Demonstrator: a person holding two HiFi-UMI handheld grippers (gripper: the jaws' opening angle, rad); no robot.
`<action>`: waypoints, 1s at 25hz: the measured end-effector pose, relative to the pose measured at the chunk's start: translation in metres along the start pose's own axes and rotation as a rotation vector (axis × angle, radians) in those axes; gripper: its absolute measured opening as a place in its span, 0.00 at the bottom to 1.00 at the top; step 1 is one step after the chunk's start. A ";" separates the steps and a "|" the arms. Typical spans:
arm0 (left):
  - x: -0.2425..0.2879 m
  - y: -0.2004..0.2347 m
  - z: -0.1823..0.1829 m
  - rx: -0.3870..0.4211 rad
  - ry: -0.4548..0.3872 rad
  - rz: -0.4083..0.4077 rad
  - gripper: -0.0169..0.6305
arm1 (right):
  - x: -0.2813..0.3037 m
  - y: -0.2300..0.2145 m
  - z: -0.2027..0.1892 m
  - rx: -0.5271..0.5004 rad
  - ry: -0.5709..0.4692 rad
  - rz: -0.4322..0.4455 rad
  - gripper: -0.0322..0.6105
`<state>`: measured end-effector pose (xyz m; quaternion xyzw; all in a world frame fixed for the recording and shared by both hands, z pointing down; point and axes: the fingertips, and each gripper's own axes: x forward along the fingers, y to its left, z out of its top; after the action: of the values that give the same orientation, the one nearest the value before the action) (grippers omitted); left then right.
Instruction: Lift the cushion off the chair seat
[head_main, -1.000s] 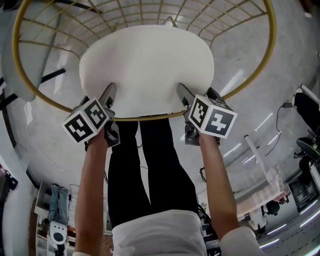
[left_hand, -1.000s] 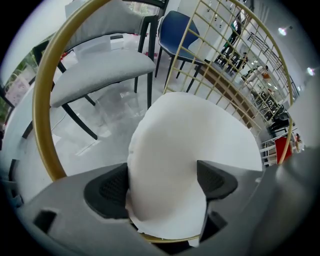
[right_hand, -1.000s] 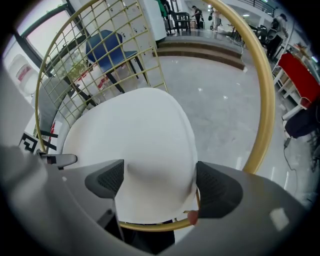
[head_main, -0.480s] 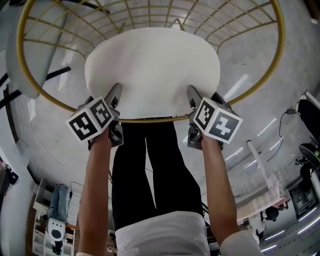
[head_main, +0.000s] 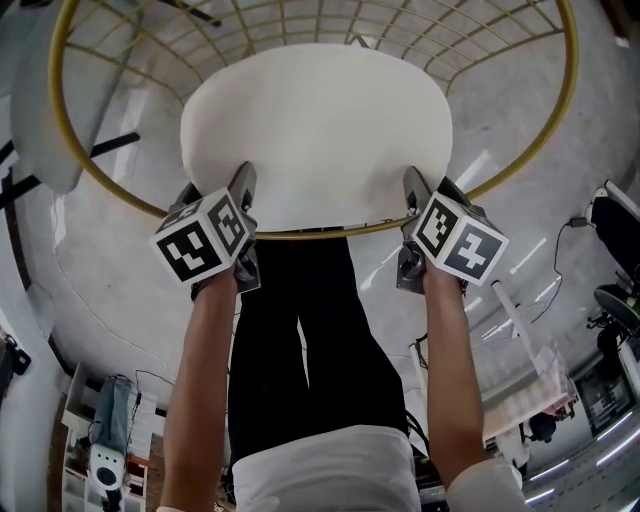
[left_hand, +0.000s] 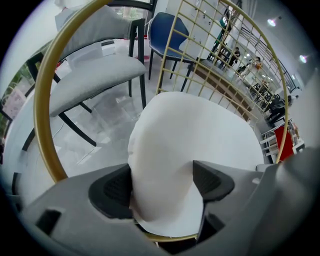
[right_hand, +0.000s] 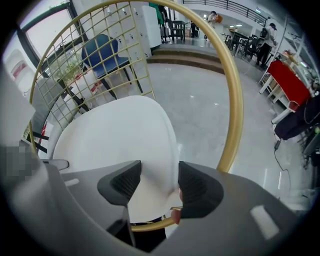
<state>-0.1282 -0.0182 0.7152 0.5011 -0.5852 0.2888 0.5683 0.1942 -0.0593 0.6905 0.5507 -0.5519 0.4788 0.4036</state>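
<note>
A round white cushion (head_main: 315, 130) lies on the seat of a gold wire chair (head_main: 320, 234). My left gripper (head_main: 235, 195) straddles the cushion's near left edge and my right gripper (head_main: 415, 190) its near right edge, both pointing steeply down. In the left gripper view the cushion (left_hand: 200, 130) bulges up between the pads of the left gripper (left_hand: 162, 182). In the right gripper view its rim (right_hand: 115, 135) fills the gap of the right gripper (right_hand: 159, 185). Both pairs of jaws have just been closing on the cushion, the right pair further.
The gold ring (left_hand: 42, 100) and wire back curve round the seat. A grey chair (left_hand: 95, 75) and a blue chair (left_hand: 170, 35) stand beyond it on the glossy floor. My legs (head_main: 300, 330) are right against the front rim. A red rack (right_hand: 287, 82) is off right.
Both pairs of jaws have narrowed onto the cushion's near edge, the right more than the left. The hands have hardly moved against the cushion; the view has shifted slightly.
</note>
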 end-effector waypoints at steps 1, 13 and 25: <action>-0.002 -0.001 -0.001 0.015 -0.002 0.002 0.59 | -0.002 -0.002 0.001 -0.006 -0.006 -0.008 0.42; -0.030 0.008 0.000 0.130 -0.050 -0.002 0.40 | -0.019 0.011 -0.015 -0.004 -0.035 0.006 0.23; -0.042 0.005 -0.017 0.135 -0.044 -0.039 0.33 | -0.034 0.005 -0.027 -0.016 -0.053 0.015 0.18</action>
<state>-0.1323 0.0094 0.6795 0.5557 -0.5669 0.3055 0.5258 0.1889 -0.0257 0.6625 0.5560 -0.5701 0.4626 0.3896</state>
